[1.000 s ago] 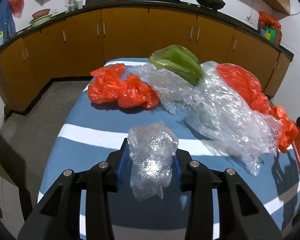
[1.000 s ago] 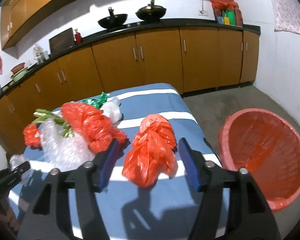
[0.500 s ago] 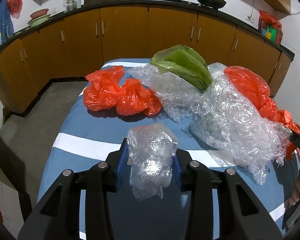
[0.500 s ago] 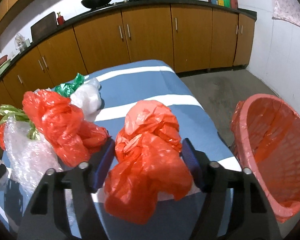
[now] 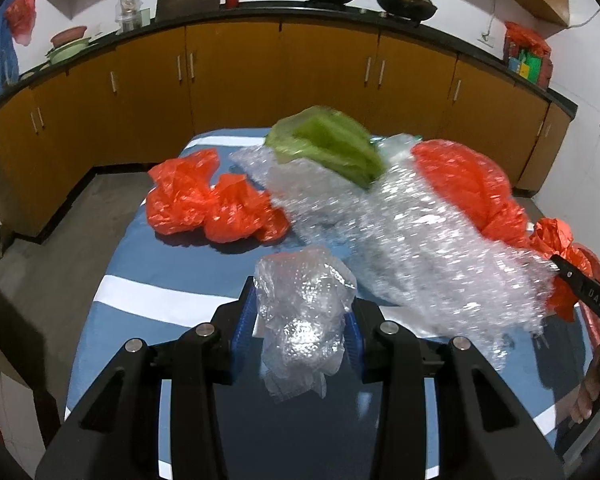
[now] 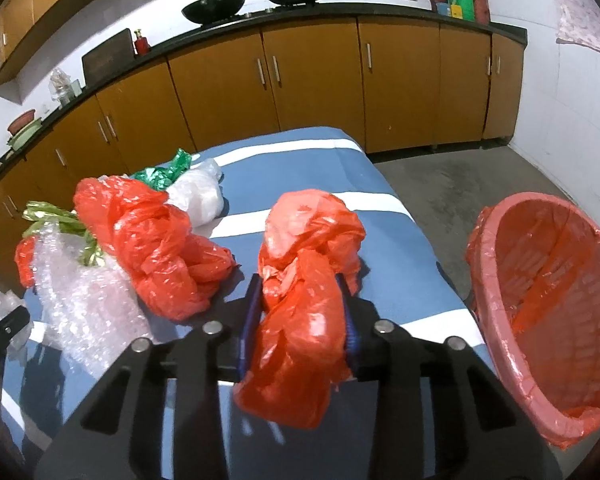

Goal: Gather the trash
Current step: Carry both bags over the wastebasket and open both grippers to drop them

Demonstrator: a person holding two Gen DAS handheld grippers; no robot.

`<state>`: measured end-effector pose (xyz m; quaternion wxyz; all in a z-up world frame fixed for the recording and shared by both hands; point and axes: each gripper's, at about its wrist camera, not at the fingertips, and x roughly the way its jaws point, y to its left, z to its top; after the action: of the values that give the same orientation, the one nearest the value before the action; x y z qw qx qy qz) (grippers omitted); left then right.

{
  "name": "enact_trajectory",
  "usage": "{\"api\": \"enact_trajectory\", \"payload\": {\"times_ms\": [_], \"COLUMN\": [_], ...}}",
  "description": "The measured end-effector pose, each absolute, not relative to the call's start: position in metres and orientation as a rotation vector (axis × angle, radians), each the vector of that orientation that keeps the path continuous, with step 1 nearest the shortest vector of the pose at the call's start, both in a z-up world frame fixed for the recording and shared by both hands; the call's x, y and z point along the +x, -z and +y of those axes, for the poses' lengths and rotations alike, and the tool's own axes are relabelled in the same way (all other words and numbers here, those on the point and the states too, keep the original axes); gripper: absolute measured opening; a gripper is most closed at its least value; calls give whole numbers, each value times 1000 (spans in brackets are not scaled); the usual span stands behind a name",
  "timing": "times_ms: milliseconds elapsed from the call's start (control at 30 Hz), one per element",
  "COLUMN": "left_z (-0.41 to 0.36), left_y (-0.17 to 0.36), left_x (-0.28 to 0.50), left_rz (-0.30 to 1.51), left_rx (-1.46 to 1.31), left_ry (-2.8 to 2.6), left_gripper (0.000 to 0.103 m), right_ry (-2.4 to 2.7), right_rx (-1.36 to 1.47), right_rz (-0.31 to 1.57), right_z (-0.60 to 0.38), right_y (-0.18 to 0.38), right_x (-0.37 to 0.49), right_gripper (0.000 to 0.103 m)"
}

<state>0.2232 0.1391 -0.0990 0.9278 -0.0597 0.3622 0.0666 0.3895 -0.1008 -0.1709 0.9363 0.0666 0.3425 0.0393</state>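
A table (image 6: 332, 168) covered in a blue cloth with white stripes is seen in a kitchen lined with brown cabinets (image 5: 236, 76). The left gripper (image 5: 302, 320) is clamped on a crumpled wad of clear bubble wrap (image 5: 304, 316), held just above the near part of the table. The jaws of the right gripper (image 6: 300, 316) have just been closing and are now pressed on both sides of an orange plastic bag (image 6: 304, 300), which bulges above and hangs below the blue pads. More trash is spread over the table: a second orange bag (image 6: 148, 240) to the left of the held one, a large sheet of bubble wrap (image 5: 432, 248), a green plastic bag (image 5: 328, 144) lying on top of that sheet, and a further pair of crumpled orange bags (image 5: 212, 208) toward the far left side. A pink basket lined with orange plastic (image 6: 548, 300) is seen beside the table's right edge, on the floor, its mouth tilted toward the right wrist camera.
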Motion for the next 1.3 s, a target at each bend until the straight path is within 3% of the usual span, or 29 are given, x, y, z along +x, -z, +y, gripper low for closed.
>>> {"api": "enact_trajectory", "payload": {"times_ms": [533, 1300], "left_z": [33, -181], "left_y": [60, 59], "left_x": [231, 273], "left_rz": [670, 665], "left_rx": [-93, 64], "left_ry": [87, 479], "left_gripper": [39, 39], "right_ry": [14, 271], "right_rx": [174, 223], "right_rz": [523, 504], "right_z": [-202, -342], "right_y": [108, 125], "right_x": [319, 285], "right_gripper": [31, 31]}}
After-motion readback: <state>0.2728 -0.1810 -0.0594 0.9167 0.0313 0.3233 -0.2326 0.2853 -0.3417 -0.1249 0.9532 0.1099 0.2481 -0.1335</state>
